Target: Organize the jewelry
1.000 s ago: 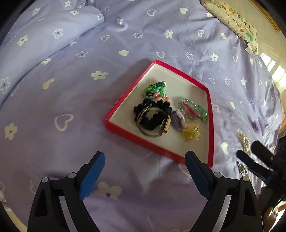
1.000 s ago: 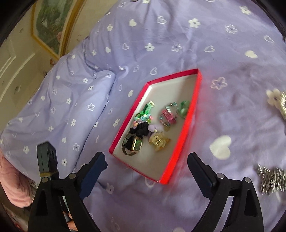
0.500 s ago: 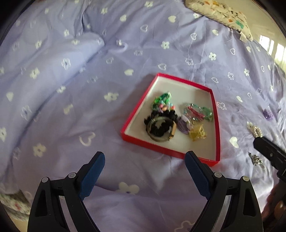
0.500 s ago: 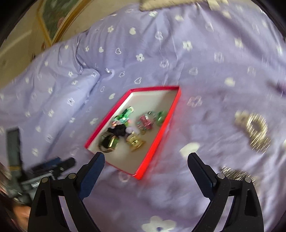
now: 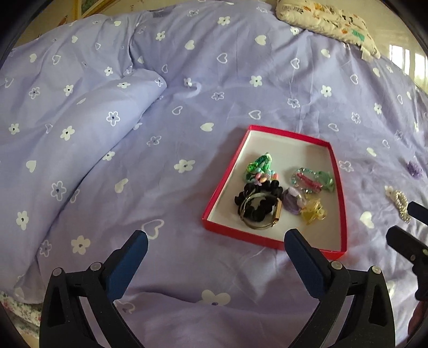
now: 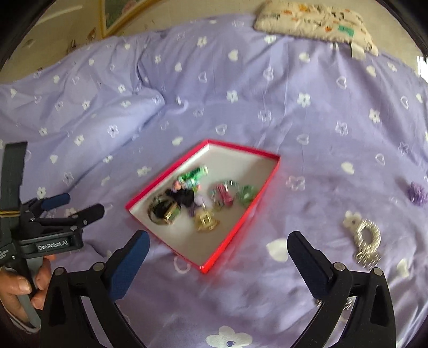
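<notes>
A red box with a white inside (image 5: 339, 203) (image 6: 240, 222) lies on the purple bedspread. In it lie a black scrunchie with a gold watch (image 5: 259, 208) (image 6: 165, 211), green and pink hair pieces, and a yellow clip (image 5: 313, 212). A silver beaded piece (image 6: 366, 241) (image 5: 400, 200) and a small purple piece (image 6: 417, 192) (image 5: 414, 169) lie on the bedspread right of the box. My left gripper (image 5: 215, 251) is open and empty, near the box's front edge. My right gripper (image 6: 216, 253) is open and empty, above the box's near corner.
A folded ridge of purple duvet (image 5: 80, 128) rises at the left. A patterned pillow (image 5: 326, 18) (image 6: 315, 20) lies at the far edge of the bed. A framed picture hangs on the wall at the far left (image 6: 120, 10).
Both grippers have pulled back and up from the box, so it looks smaller. The right view has swung right, bringing the silver piece and the left gripper into sight.
</notes>
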`<state>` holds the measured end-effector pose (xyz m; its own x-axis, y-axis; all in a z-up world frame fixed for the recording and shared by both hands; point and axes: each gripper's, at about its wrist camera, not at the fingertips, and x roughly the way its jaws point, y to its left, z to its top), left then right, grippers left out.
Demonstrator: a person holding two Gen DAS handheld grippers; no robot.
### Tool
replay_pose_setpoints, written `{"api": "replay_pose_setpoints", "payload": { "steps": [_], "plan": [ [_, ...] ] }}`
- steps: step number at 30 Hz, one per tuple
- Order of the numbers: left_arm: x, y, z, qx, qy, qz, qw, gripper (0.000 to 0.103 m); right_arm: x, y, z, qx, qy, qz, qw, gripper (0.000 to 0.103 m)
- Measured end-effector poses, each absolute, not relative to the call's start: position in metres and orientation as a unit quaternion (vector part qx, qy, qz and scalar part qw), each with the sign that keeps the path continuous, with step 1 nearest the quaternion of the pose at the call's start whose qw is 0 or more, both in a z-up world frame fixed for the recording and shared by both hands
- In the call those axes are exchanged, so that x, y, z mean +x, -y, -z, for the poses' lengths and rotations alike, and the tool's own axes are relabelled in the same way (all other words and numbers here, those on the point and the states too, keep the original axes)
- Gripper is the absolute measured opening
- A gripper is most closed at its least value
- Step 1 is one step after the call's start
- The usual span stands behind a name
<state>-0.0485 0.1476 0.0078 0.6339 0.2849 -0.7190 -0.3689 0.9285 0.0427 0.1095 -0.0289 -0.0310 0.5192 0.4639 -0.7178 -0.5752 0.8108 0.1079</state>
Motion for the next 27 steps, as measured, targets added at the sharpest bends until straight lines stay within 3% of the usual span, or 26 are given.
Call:
{"api": "replay_pose_setpoints", "payload": {
  "steps": [27],
  "plan": [
    [-0.022,-0.15,0.013,-0.026,-0.406,-0.185,0.895,0.102,0.118,0.015,0.062,-0.067,-0.433,-0.295,0.849,0.103]
  ]
}}
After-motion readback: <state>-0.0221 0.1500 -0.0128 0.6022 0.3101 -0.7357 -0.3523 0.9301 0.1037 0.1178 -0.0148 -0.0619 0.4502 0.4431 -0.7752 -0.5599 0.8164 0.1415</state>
